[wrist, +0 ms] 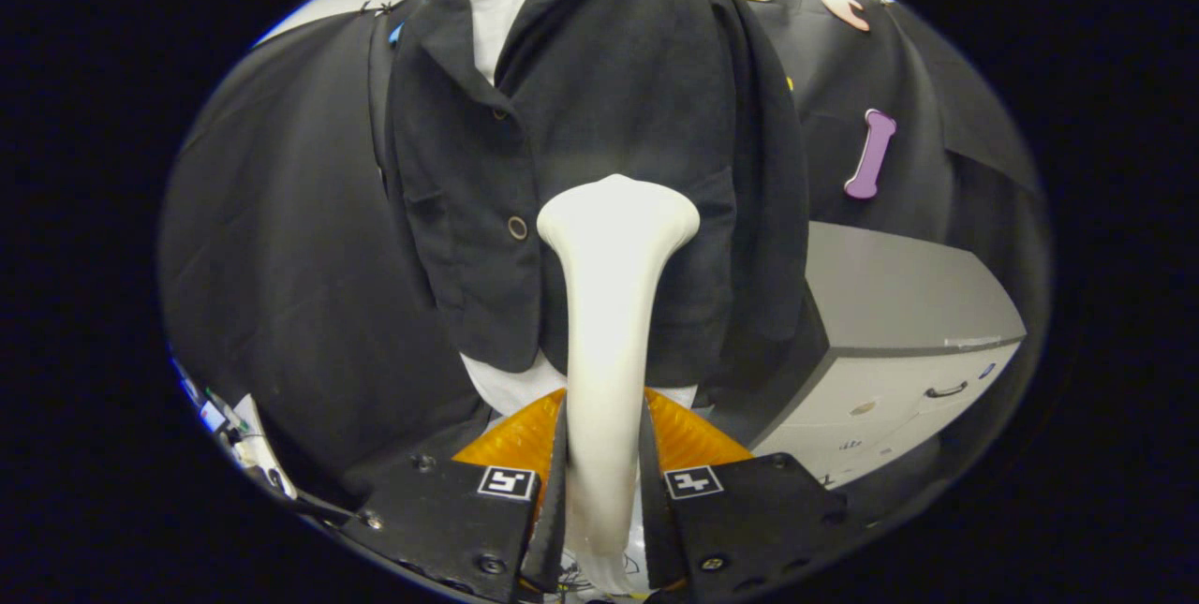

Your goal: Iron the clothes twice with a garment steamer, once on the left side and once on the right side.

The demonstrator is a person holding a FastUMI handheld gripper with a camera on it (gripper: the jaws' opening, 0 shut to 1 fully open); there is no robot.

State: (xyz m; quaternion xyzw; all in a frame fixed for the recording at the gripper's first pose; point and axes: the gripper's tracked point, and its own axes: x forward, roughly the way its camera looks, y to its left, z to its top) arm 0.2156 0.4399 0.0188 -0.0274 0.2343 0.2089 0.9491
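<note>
Jaws clamp the cream steamer (614, 304) (flared head) against the dark jacket (609, 117).

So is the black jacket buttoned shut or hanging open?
Shut at the front: the black jacket's panels overlap below the collar. The tongs grip the cream steamer.

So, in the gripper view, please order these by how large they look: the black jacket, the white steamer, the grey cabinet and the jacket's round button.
1. black jacket
2. white steamer, clamped between the gripper fingers; it is nearest the camera, so its rank over the cabinet is unsure
3. grey cabinet, beyond the jacket
4. round button
</note>
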